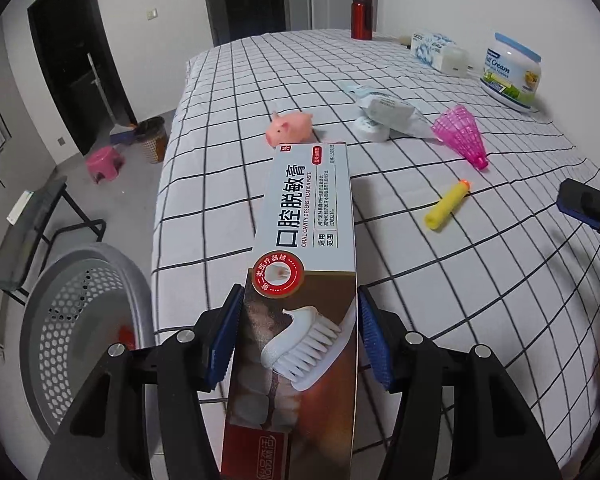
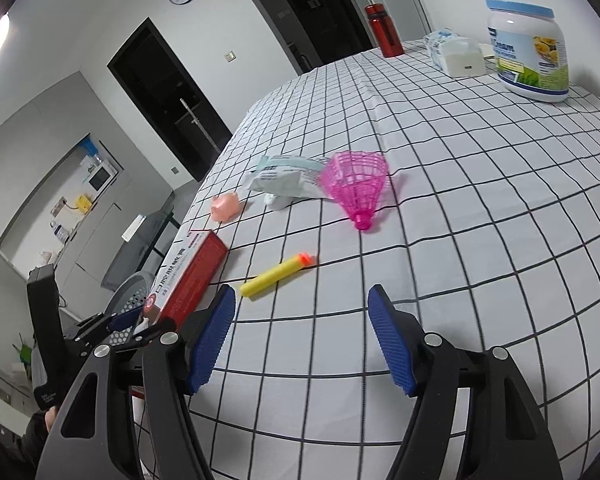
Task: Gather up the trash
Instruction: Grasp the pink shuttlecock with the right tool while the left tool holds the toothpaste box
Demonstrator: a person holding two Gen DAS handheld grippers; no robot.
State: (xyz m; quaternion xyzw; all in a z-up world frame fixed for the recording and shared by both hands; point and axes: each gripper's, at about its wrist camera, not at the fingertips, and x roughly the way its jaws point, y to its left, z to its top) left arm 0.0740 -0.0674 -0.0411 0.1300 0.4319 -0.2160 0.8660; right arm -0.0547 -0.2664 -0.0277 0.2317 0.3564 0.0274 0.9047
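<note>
A long toothpaste box (image 1: 300, 240) sticks out forward from my left gripper (image 1: 300, 300), whose blue pads (image 1: 224, 340) press on its two sides near the brown end. The same box (image 2: 188, 276) shows at the table's left edge in the right wrist view, with the left gripper (image 2: 120, 324) at its near end. A grey perforated bin (image 1: 80, 320) stands on the floor left of the table. My right gripper (image 2: 302, 300) is open above the checked cloth with nothing between its fingers. A yellow foam dart (image 2: 276, 274) lies just beyond it.
On the checked table (image 2: 460, 240) lie a pink shuttlecock (image 2: 356, 188), crumpled white wrappers (image 2: 284, 178) and a pink pig toy (image 2: 225, 207). At the back stand a red bottle (image 2: 384, 30), a tissue pack (image 2: 456, 54) and a large white jar (image 2: 530, 48).
</note>
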